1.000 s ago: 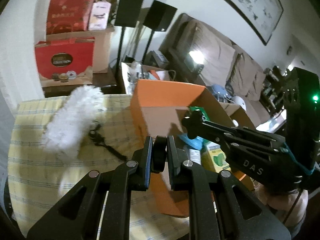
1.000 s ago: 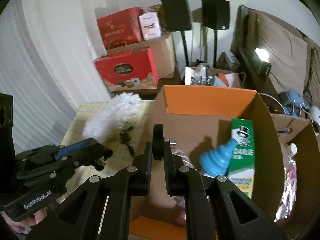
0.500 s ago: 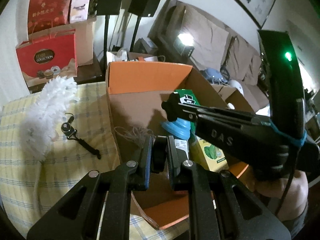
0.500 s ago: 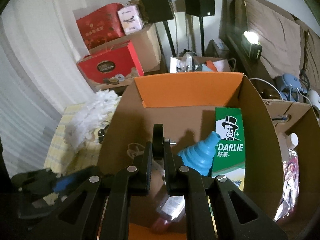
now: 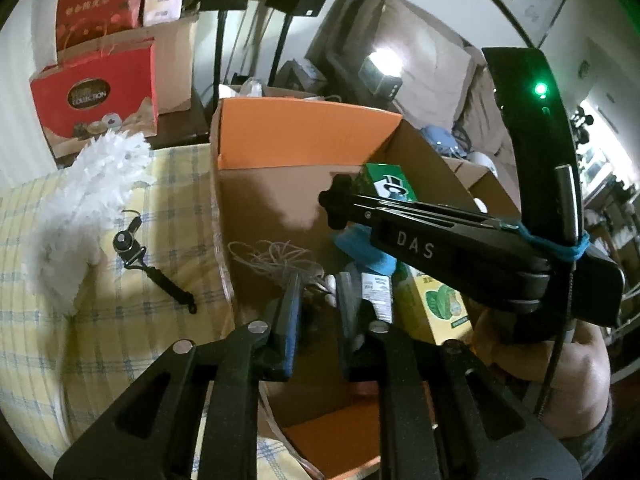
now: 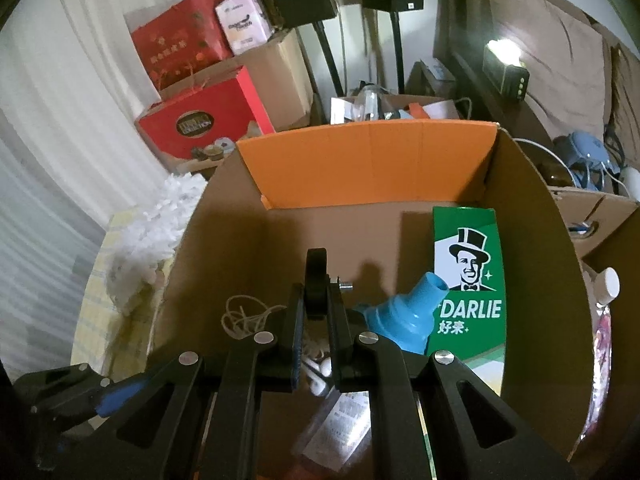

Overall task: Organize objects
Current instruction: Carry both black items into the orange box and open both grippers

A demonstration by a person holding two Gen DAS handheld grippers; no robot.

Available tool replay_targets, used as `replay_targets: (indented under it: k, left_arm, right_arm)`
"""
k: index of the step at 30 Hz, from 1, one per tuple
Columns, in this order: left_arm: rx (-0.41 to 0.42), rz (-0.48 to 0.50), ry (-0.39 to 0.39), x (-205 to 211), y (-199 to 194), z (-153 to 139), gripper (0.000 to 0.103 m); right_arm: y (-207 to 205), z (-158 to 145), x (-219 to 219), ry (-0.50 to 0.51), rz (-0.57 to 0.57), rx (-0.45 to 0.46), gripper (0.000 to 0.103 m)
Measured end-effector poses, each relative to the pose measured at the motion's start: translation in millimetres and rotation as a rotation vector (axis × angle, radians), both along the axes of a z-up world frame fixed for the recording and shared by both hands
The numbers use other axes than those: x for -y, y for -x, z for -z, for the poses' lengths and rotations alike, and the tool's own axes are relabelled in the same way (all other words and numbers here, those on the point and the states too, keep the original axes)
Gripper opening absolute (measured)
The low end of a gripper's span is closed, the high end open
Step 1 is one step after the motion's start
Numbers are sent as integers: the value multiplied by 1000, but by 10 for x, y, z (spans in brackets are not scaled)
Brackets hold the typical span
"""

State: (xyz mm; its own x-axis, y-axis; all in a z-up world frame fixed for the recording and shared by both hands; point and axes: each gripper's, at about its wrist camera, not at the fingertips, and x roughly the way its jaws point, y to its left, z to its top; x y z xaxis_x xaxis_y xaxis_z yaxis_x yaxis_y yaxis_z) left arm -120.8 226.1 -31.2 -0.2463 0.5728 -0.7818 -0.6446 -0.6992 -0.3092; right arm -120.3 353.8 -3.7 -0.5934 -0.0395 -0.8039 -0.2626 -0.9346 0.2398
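My left gripper (image 5: pixel 318 300) hangs low inside the cardboard box (image 5: pixel 304 136). Its jaws are opening, and I see nothing between the pads. Just beyond its tips lie white earphones (image 5: pixel 330 284) and a tangle of twine (image 5: pixel 276 256). My right gripper (image 6: pixel 316 304) is over the same box (image 6: pixel 360 168), shut on a small black knob (image 6: pixel 316 276) with a bolt sticking out to the right. A blue funnel (image 6: pixel 404 316) leans on a green Darlie toothpaste box (image 6: pixel 468 280) to its right.
On the yellow checked cloth left of the box lie a white fluffy duster (image 5: pixel 80 200) and a black lanyard clip (image 5: pixel 140 256). A labelled bottle (image 6: pixel 344 420) and a yellow-green carton (image 5: pixel 436 304) are in the box. Red gift boxes, speaker stands and a sofa stand behind.
Both grippers have come forward and down into the box. The left jaws have parted, and the black piece held between them is no longer seen there. The right grip is unchanged.
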Motion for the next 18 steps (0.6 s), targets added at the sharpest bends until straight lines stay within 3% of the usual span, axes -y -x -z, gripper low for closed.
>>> replay_targets:
  k: [6,10,14,18]
  left_arm:
    - [3,-19,-16,59,36,-31,37]
    - [-20,-34,-27,134,24,-122,58]
    - [-45,-49,-29,218,19,-204,71]
    - [-63,-69,-28,322,17,-262,77]
  right_arm:
    - [-24,39,-83,27,23,10,10]
    - [-103,-9,-136,21,37,4,12]
    - [-231,-129,-127,1,52,-24,29]
    - [-358,-251,-59,-31,44,-47,45]
